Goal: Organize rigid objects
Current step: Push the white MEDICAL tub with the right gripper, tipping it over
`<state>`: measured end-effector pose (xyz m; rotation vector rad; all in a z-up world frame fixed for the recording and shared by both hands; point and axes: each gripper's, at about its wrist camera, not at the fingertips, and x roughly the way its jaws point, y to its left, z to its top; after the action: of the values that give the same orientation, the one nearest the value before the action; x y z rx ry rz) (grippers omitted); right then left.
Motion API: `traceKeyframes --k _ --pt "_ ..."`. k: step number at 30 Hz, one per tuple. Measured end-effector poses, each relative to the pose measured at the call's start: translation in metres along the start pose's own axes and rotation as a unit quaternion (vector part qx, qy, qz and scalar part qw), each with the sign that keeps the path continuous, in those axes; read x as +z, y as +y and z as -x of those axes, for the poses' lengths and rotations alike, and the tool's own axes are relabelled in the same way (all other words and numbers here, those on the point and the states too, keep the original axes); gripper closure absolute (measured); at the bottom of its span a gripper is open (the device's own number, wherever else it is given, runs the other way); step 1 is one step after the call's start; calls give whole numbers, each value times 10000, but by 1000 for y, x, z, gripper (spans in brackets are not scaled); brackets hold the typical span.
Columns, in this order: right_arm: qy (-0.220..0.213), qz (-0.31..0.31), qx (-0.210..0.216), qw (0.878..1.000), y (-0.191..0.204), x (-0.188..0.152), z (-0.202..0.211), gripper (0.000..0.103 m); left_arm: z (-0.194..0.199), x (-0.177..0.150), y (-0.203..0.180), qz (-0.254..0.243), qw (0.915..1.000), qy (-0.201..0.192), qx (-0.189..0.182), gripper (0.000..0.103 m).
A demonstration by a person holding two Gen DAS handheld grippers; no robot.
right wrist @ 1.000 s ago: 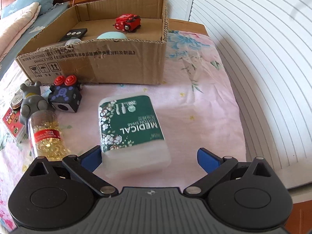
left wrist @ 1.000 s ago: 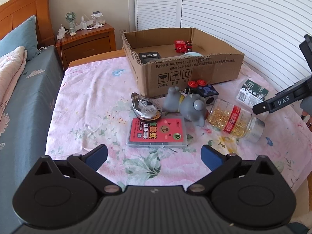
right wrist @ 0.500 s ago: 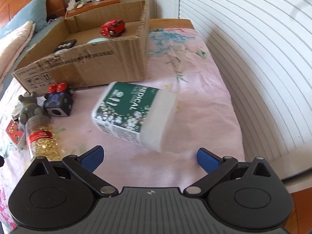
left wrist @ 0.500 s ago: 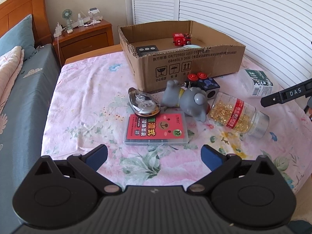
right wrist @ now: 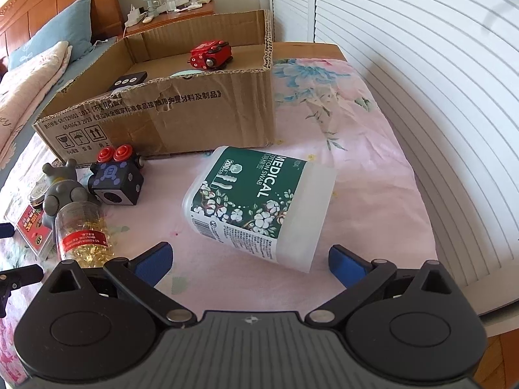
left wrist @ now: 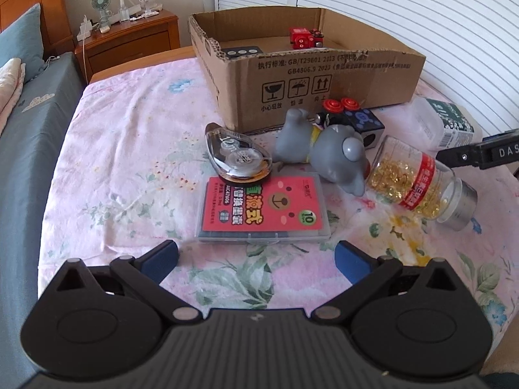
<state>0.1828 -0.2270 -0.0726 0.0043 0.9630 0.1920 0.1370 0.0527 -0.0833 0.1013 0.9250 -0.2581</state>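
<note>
A cardboard box (left wrist: 324,94) (right wrist: 181,113) stands on the flowered sheet, with a red toy (left wrist: 305,36) (right wrist: 211,55) and a black remote (left wrist: 241,52) inside. In front of it lie a red card case (left wrist: 262,209), a correction tape (left wrist: 236,157), a grey figurine (left wrist: 327,152), a dark cube (right wrist: 116,181), a jar of gold capsules (left wrist: 418,183) (right wrist: 82,233) and a cotton swab tub (right wrist: 259,204). My left gripper (left wrist: 256,256) is open just short of the card case. My right gripper (right wrist: 249,259) is open, with the tub just beyond its fingertips.
White slatted doors (right wrist: 421,64) run along the right side of the table. A wooden nightstand (left wrist: 129,39) with a small fan stands at the back left, beside a bed with blue and pink bedding (left wrist: 26,103). The sheet's left half (left wrist: 129,149) is bare.
My left gripper has drawn closer to the card case. The swab tub has turned from lengthwise to slanted across my right gripper's view, and the right view has swung left.
</note>
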Motion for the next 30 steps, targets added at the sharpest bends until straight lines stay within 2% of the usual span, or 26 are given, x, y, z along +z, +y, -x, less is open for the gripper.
traceKeyframes --k 8,11,13,15,17,26,30 --pt "-79 385 -359 9986 12 -5 -4 0 -12 14 -3 -52 9999 -118 -38 1" --pt "-122 386 -369 9985 12 -6 -4 0 -16 17 -4 -98 9997 -187 -79 2" --pt "-134 387 -365 9985 12 -6 -4 0 -17 19 -3 -99 9997 -227 -90 4" --pt "-159 392 -361 9985 12 -7 -4 0 -16 19 -3 -103 9995 -283 -93 12" --pt "-166 392 -361 9984 12 -7 -4 0 -14 20 -3 -118 9995 -274 -119 14" --pt "-137 365 -340 9987 11 -9 -1 0 6 -4 2 142 9998 -134 69 14" --pt "-129 106 -133 9998 6 -4 4 0 13 -13 6 270 9994 -117 157 14"
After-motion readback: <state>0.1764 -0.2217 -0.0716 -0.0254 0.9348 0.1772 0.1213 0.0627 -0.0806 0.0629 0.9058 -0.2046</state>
